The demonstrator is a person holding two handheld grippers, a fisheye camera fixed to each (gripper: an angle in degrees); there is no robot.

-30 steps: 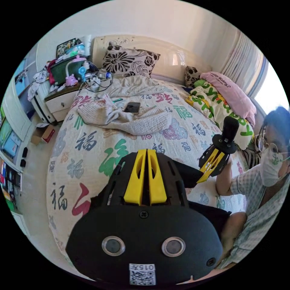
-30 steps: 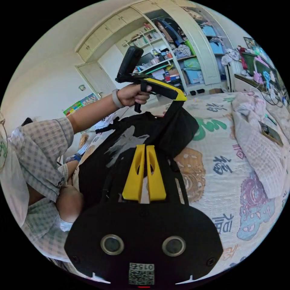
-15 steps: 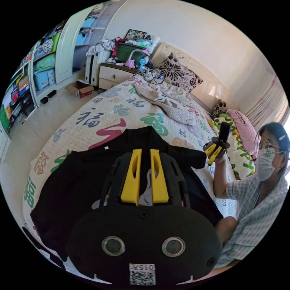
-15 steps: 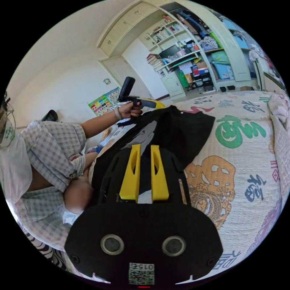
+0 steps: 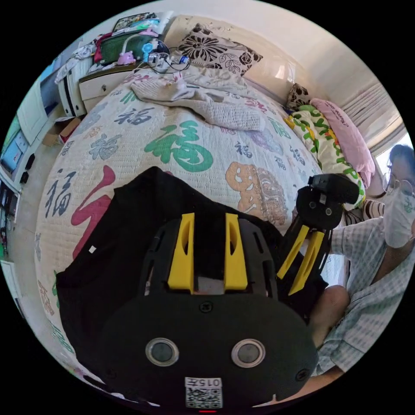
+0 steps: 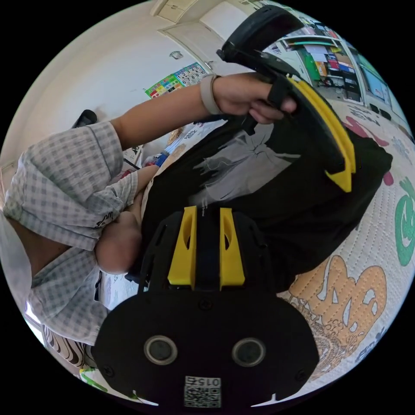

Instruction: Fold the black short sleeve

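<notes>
Black shirt (image 5: 116, 242) lies spread on the bed (image 5: 129, 129), near its foot edge close to me, on the quilt with big coloured characters; a grey print (image 6: 242, 160) on the shirt shows in the right gripper view. My left gripper (image 5: 208, 222) is over the shirt, yellow jaws parted with a clear gap, black cloth seen between them but I can't tell if it's gripped or just lying underneath. My right gripper (image 6: 207, 216) is the same: jaws apart, shirt behind the gap, contact not clear. In the left gripper view the right gripper sits just beside my own, at the shirt's right edge, jaws parted and pointing down at the cloth. In the right gripper view the left gripper is above the shirt, held in a hand (image 6: 246, 97) with a wristband (image 6: 208, 94); only one yellow jaw edge shows there, so its gap can't be read from that view. Person in a checked top (image 6: 65, 173) sits at the bed edge. Knit blanket (image 5: 203, 101) and pillow (image 5: 218, 43) lie well apart from the shirt, toward the headboard.
</notes>
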